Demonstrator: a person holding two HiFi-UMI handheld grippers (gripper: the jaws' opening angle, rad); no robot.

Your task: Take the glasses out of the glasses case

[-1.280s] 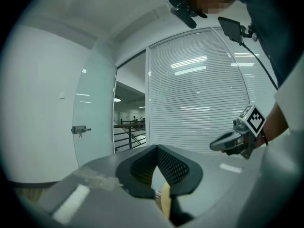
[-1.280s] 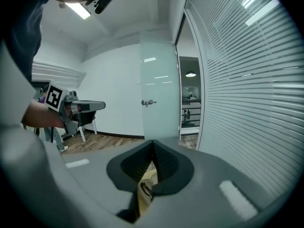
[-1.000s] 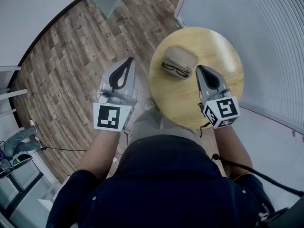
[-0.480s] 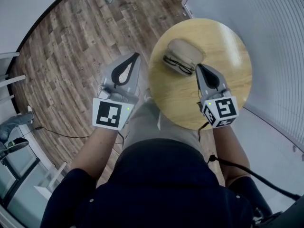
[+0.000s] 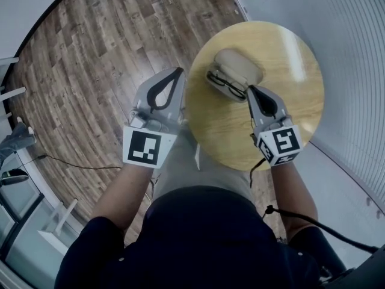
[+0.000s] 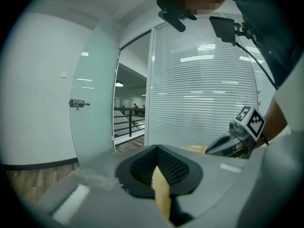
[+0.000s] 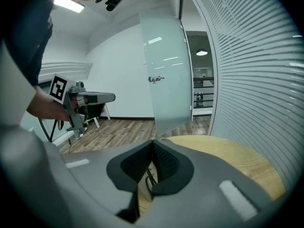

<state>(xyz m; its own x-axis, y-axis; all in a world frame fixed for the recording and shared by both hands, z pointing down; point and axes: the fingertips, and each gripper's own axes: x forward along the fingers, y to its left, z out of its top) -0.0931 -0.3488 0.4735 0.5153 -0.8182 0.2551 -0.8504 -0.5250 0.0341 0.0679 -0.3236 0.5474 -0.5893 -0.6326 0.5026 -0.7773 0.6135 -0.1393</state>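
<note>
Glasses (image 5: 224,84) lie in the open glasses case (image 5: 239,65), in the half nearer the person. The case sits on the round wooden table (image 5: 283,137), toward its far-left edge.

In the head view, the right gripper (image 5: 248,88) reaches over the table with its jaws brought together. Its tip is just beside the right end of the glasses; whether it touches them cannot be told. The left gripper (image 5: 178,70) hangs over the wood floor (image 5: 90,71), just off the table's left edge, and its jaws meet at the tip too.

In the left gripper view, the left gripper (image 6: 156,147) shows its black pads joined at the tip with nothing held. A strip of the tan table shows through the gap below them. The right gripper (image 6: 211,148) shows at the right with its marker cube (image 6: 250,120), in front of white blinds (image 6: 204,94).

In the right gripper view, the right gripper (image 7: 153,141) has its pads closed tip to tip and grips nothing. Thin dark lines of the glasses' frame show in the slot below the tip. The table's (image 7: 237,160) top spreads to the right, and the left gripper (image 7: 113,97) is at the left above the floor.
</note>
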